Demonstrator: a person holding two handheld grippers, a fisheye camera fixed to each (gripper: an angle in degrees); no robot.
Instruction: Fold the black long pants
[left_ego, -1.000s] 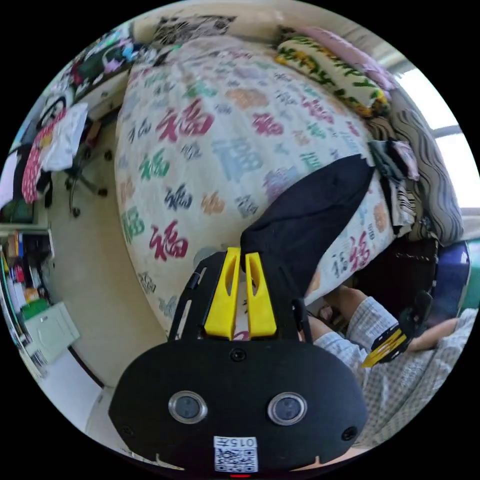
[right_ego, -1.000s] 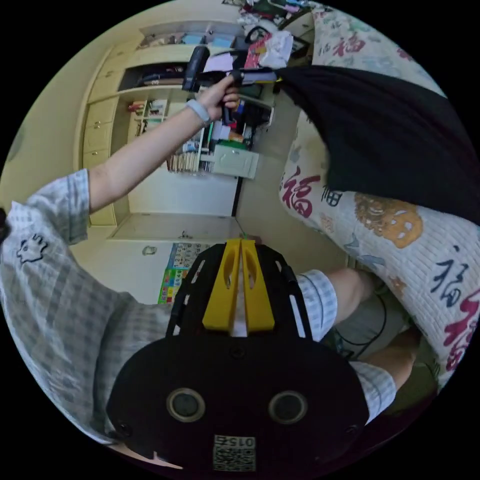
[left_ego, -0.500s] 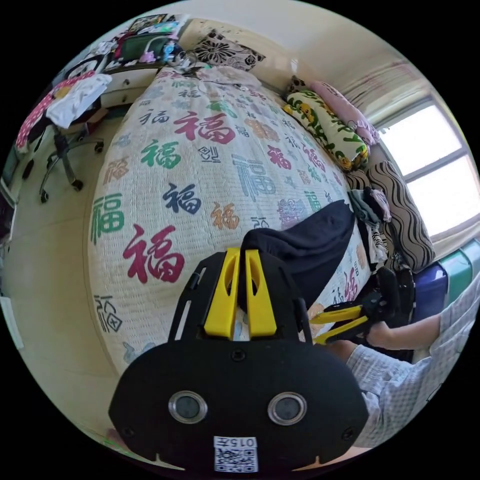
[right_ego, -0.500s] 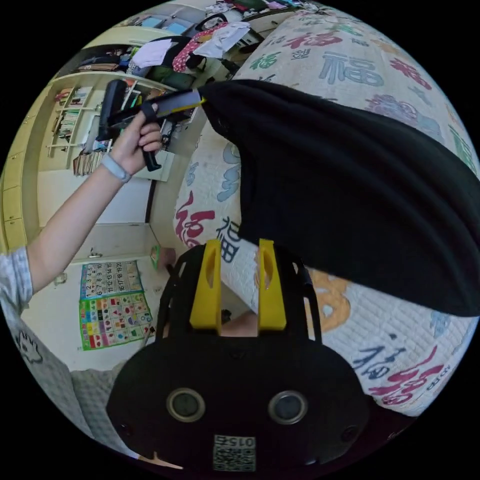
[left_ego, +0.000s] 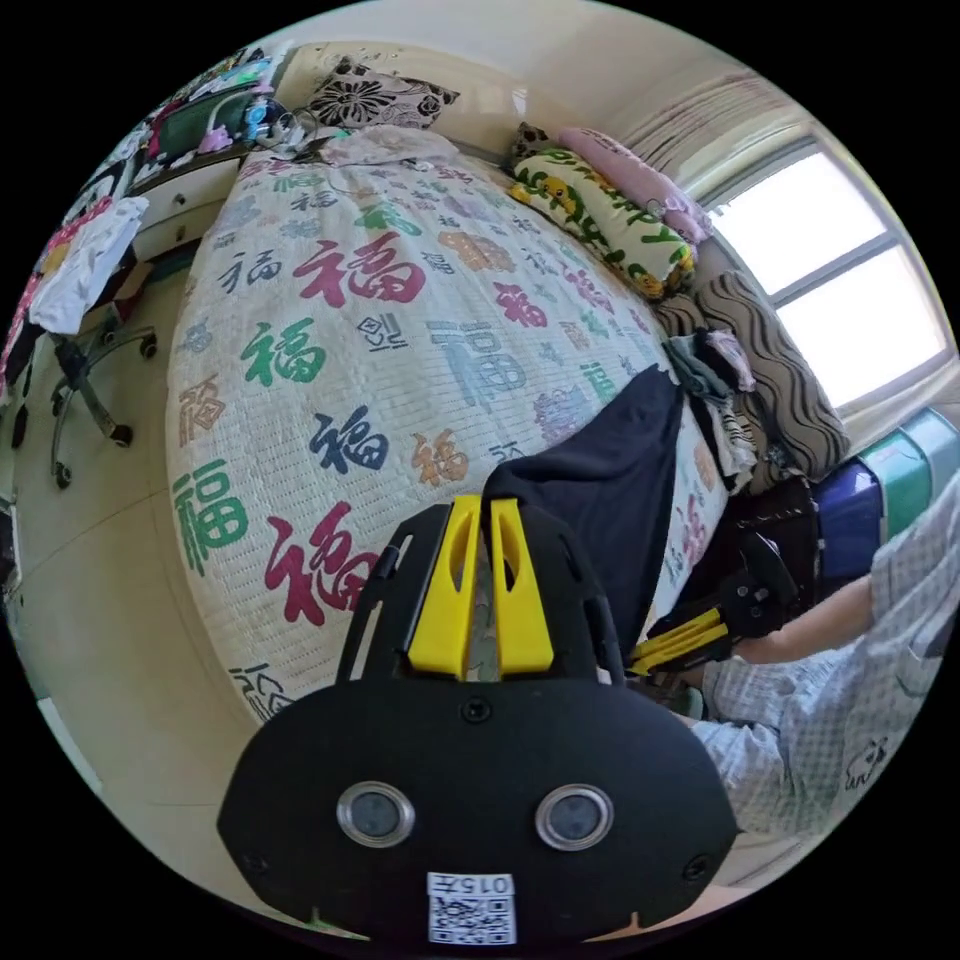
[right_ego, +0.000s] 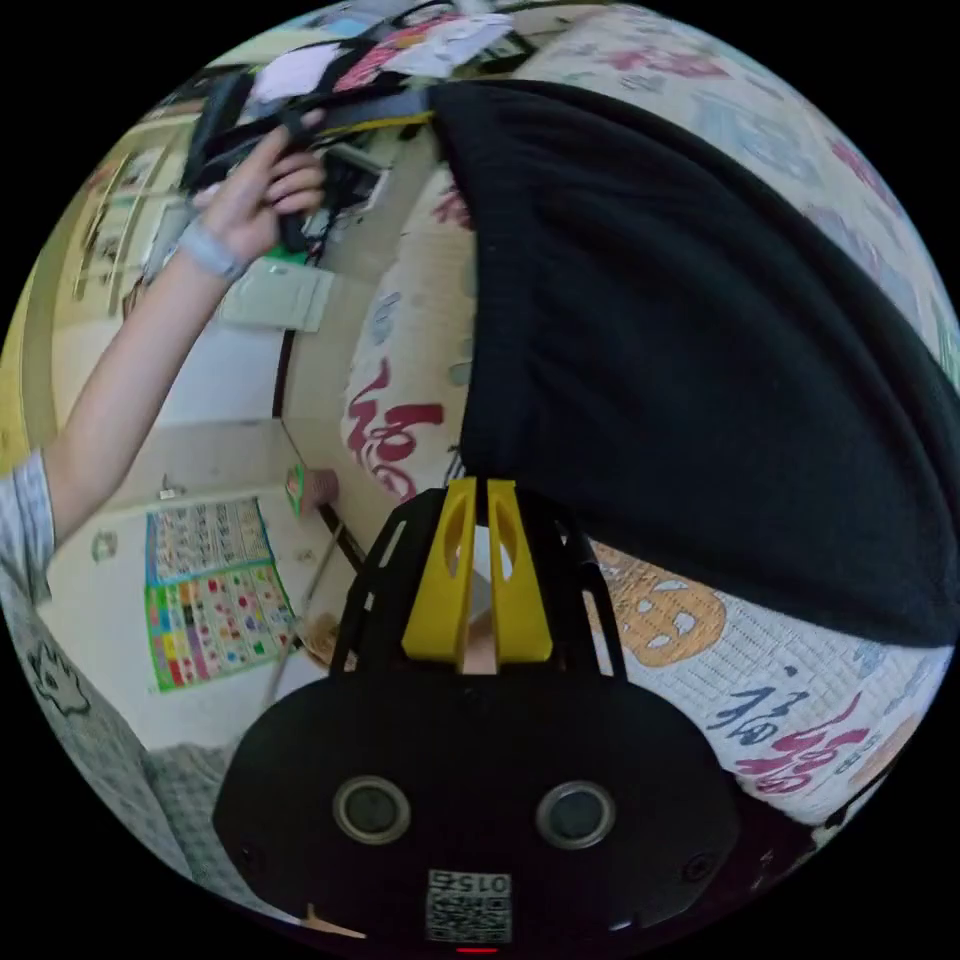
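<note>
Black long pants (right_ego: 700, 340): lying spread over the near edge of the bed (left_ego: 330, 330), one corner lifted off the quilt. Left gripper (left_ego: 480, 505): jaws pressing together on that raised corner, cloth trailing away from the tips toward the bed's edge; in the right gripper view a raised hand (right_ego: 262, 195) with outstretched arm is gripping its handle. Right gripper (right_ego: 473, 487): jaws nearly closed at the pants' lower edge; whether cloth is sitting between them cannot be told. Pillows (left_ego: 600, 215) are lying along the bed's far side by the window (left_ego: 830, 270).
</note>
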